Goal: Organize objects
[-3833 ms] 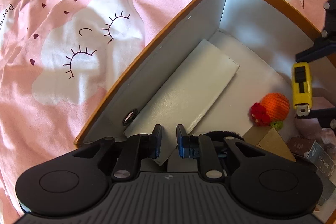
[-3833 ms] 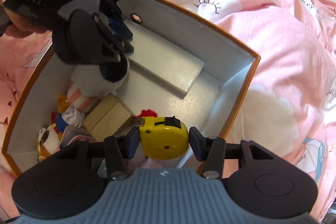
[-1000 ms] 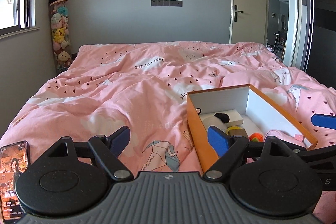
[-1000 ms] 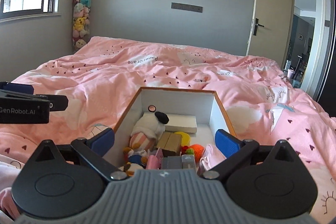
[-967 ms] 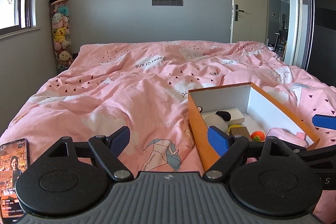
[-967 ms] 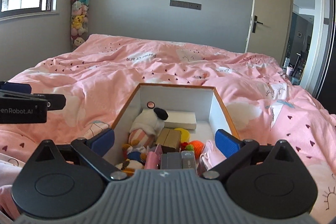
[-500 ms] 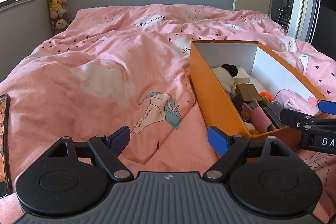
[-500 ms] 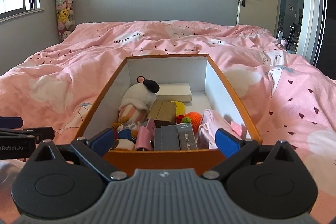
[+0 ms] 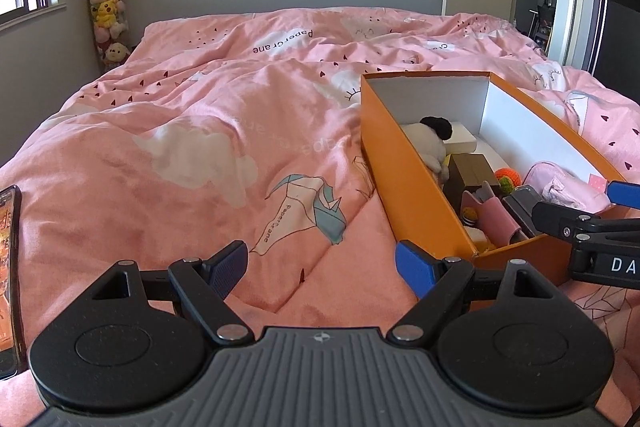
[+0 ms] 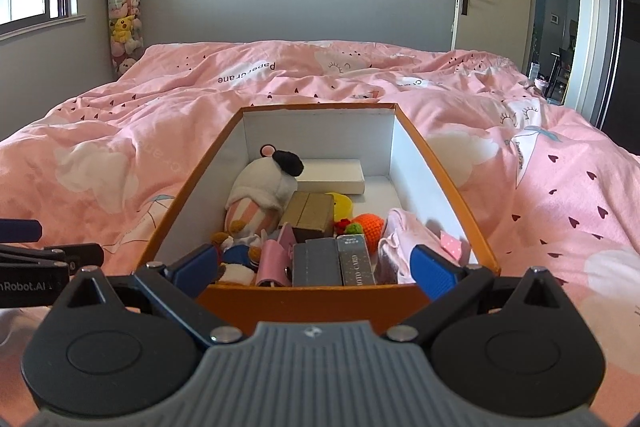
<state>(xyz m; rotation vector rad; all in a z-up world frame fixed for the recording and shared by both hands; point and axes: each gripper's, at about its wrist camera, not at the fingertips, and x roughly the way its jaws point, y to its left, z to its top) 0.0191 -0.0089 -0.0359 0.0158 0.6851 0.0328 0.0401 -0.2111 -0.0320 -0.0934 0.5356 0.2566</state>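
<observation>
The orange box [image 10: 320, 297] sits on the pink bed [image 9: 192, 155], now holding the yellow tape measure [image 10: 340, 205] beside the plush toy [image 10: 260, 195]. We have pulled both back — the right hand-held gripper [image 10: 320, 267] and left hand-held gripper [image 9: 320, 263] hang spread apart, empty. The sorting looks finished.
</observation>
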